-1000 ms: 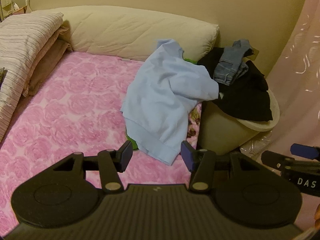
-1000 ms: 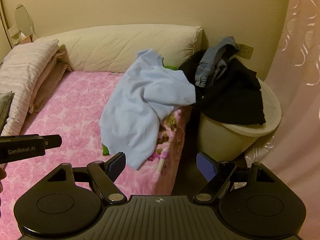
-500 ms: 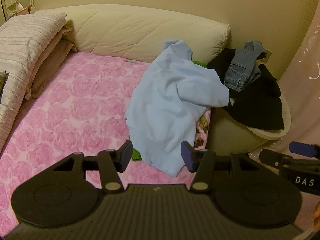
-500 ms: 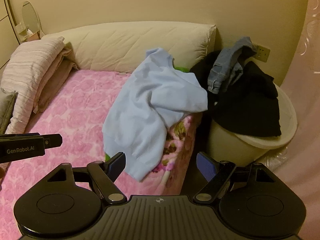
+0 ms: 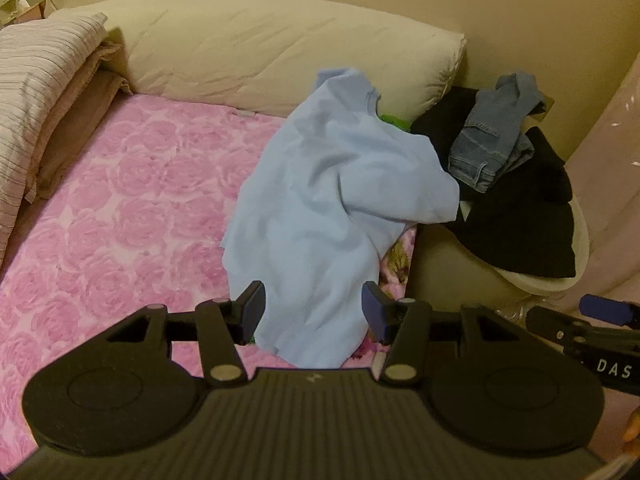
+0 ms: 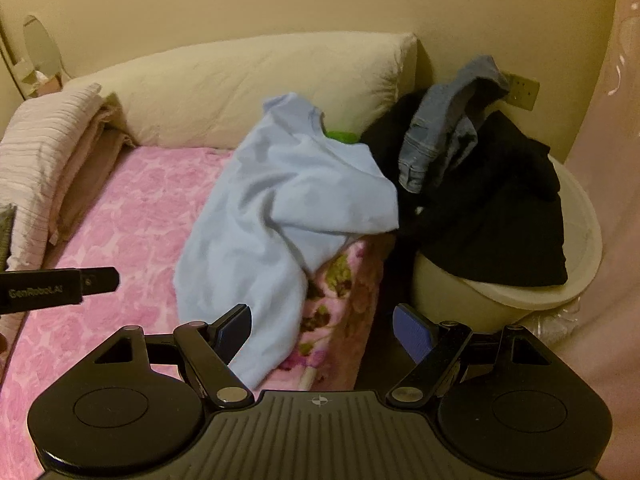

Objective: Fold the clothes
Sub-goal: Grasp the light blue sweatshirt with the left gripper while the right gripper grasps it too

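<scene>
A light blue sweatshirt (image 5: 328, 208) lies crumpled on the right edge of the pink rose bedspread (image 5: 120, 208), part of it hanging over the side; it also shows in the right wrist view (image 6: 272, 216). A green garment (image 6: 340, 136) peeks out behind it. A black garment (image 5: 520, 216) and blue jeans (image 5: 492, 136) are heaped on a cream laundry basket (image 6: 480, 304) beside the bed. My left gripper (image 5: 313, 310) is open, its jaws either side of the sweatshirt's lower hem. My right gripper (image 6: 322, 330) is open over the bed's edge, its left finger at the hem.
A long cream bolster (image 5: 280, 52) runs along the wall. Folded striped bedding (image 5: 36, 92) is stacked at the left. A pink curtain (image 6: 616, 160) hangs at the right. A wall socket (image 6: 522, 90) sits behind the basket.
Both grippers have moved forward and closer to the blue sweatshirt, which now fills more of each view. Both stay open. The clothes have not moved.
</scene>
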Motion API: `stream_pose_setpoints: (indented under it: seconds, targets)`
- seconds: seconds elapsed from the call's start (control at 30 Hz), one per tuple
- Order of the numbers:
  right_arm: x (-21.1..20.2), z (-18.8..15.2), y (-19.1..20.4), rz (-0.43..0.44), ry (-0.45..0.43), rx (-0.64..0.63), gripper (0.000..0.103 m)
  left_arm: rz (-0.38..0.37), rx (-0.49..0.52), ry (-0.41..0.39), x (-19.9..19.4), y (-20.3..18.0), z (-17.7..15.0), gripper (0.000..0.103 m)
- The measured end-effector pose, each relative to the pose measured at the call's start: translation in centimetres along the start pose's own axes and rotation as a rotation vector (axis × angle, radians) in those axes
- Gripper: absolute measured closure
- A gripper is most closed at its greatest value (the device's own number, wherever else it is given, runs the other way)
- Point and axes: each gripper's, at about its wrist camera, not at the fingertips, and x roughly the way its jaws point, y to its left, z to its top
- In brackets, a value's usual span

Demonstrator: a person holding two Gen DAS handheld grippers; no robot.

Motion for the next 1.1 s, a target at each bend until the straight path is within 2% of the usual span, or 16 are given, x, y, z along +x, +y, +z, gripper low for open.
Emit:
stream_pose_setpoints:
  seconds: [0.4,0.8,1.0,1.1]
  targets:
    - [7.0,4.1,-4.6,0.006,0.074,0.017,0.022,0.006,0.009,0.065,7.6,-1.5,3.5,0.054]
    - [15.8,5.9,-8.5,0.021,0.136,0.040,0.022,0.053,-0.023,0.161,17.8,-0.8,6.4,0.054]
    - [20.4,7.3,-10.3,0.039,0.132,0.070,0.022,0.063,-0.024,0.178,22.1,-0.9,8.0,0.054]
    - [22.2,8.2,-10.9,0.035,0.103,0.075,0.022,0.058,-0.031,0.173,23.9,-0.8,9.0,0.054]
